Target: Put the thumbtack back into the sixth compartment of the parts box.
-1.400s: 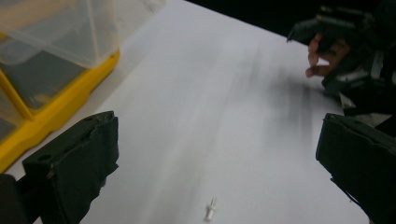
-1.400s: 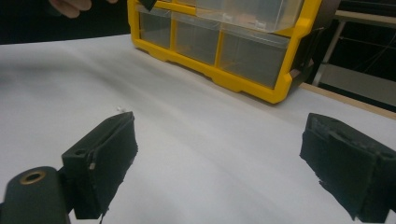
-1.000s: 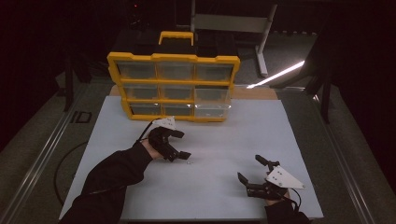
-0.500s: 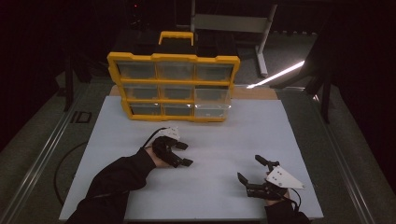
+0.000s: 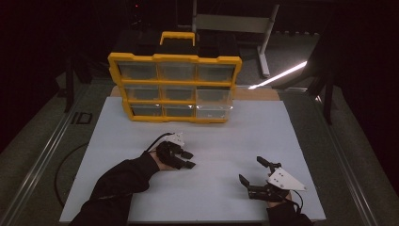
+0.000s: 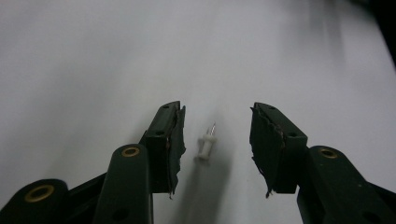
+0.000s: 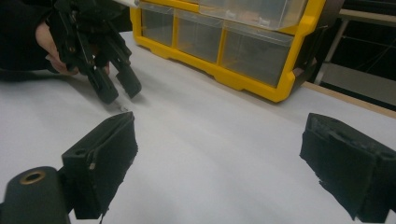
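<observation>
1. The left gripper (image 5: 187, 159) is hovering low over the white desk (image 5: 282, 136), in front of the yellow drawer organizer (image 5: 175, 87) and a little left of the desk's middle, with the person's dark sleeve (image 5: 120, 181) trailing back toward the bottom edge of the high view.
2. Its jaws have just been closing and are standing partly apart – released, not clenched – with a small white pushpin (image 6: 205, 145) lying on the desk between them.
3. In the left gripper view the pushpin is lying on its side with its metal tip pointing away from the camera; it is sitting nearer the left pad (image 6: 175, 140) than the right one, and neither pad is touching it.
4. The right gripper view is catching the same scene from the side: the left gripper (image 7: 116, 86) is angling down at the desk, and a tiny pale speck on the surface just below its fingertips is probably the pushpin, though it is too small to tell.
5. The right gripper (image 5: 254, 175) is resting near the front right part of the desk, well apart from the left one, with its grey three-cornered plate (image 5: 283, 179) on top.
6. Its jaws are gaping wide – released, with bare desk between the pads (image 7: 107, 149).
7. The organizer (image 7: 243, 51) is standing upright at the far side of the desk, showing clear drawers in three rows and a yellow handle (image 5: 177, 36) on top.
</observation>
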Demonstrator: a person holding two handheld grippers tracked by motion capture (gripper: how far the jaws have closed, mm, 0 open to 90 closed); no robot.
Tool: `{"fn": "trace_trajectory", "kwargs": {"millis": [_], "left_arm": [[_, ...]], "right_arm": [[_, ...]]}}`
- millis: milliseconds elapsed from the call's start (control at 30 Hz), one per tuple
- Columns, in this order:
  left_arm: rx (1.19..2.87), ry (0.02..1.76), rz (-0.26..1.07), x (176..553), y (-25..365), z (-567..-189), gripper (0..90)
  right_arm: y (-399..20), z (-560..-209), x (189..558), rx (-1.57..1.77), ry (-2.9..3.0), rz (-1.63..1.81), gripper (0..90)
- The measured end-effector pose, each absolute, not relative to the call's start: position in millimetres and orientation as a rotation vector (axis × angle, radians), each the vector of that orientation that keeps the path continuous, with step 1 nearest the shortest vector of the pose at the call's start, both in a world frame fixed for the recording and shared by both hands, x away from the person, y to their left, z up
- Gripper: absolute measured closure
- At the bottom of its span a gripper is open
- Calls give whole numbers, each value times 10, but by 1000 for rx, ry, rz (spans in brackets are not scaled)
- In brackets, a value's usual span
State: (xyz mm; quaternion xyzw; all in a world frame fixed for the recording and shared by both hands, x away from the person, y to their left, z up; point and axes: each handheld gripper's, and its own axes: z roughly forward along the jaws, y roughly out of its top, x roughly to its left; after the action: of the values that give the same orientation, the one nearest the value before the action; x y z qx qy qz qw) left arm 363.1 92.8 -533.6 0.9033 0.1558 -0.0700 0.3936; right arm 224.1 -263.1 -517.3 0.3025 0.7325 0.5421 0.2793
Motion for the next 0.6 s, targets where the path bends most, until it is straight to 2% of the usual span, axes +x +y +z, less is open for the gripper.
{"fn": "trace_trajectory", "kwargs": {"millis": [67, 133, 333, 367, 467, 600], "left_arm": [[2298, 392, -180, 3632, 921, -5350, 594], [2319, 380, -171, 3632, 911, -5368, 604], [2341, 346, -143, 3604, 895, -5368, 709], [2348, 337, -150, 3601, 892, -5366, 762], [2357, 338, -148, 3598, 889, -5363, 849], [2366, 345, -149, 3599, 881, -5357, 854]], "right_arm": [[-2632, -5173, 2242, 812, 1966, 1452, 102], [-2633, -5174, 2242, 814, 1966, 1453, 102], [-2633, -5174, 2242, 814, 1965, 1453, 102], [-2634, -5173, 2242, 812, 1965, 1452, 102], [-2632, -5172, 2241, 811, 1965, 1452, 102], [-2629, -5172, 2241, 812, 1966, 1452, 102]]}}
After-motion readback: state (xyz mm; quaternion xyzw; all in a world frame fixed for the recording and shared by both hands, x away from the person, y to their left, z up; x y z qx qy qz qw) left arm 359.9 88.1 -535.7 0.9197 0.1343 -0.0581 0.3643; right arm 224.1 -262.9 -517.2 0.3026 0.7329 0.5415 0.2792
